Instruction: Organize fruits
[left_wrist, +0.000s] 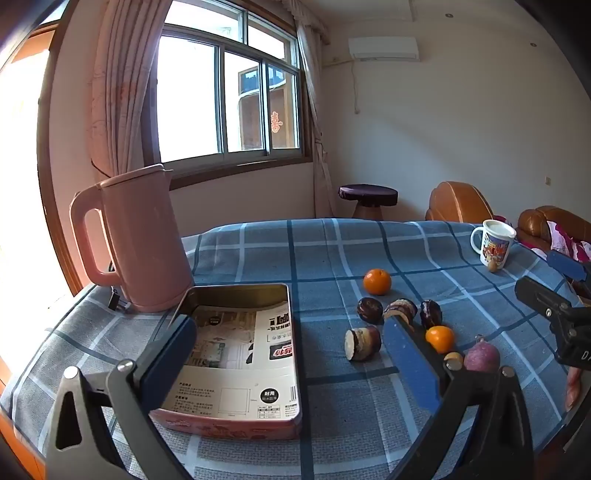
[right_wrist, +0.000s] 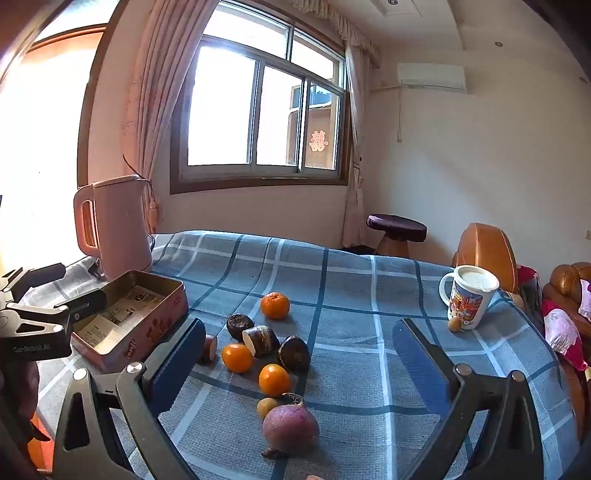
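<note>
Currently both tongs, left and right, gape empty; round oranges beside the tin may roll off if nudged.

Sunlit window, pink curtains, white walls

Right gripper wide open above a blue checked cloth, nothing between its pads. Below it three oranges, dark fruit pieces and a purple root. Far left: open tin, pink kettle. Far right: mug.
</note>
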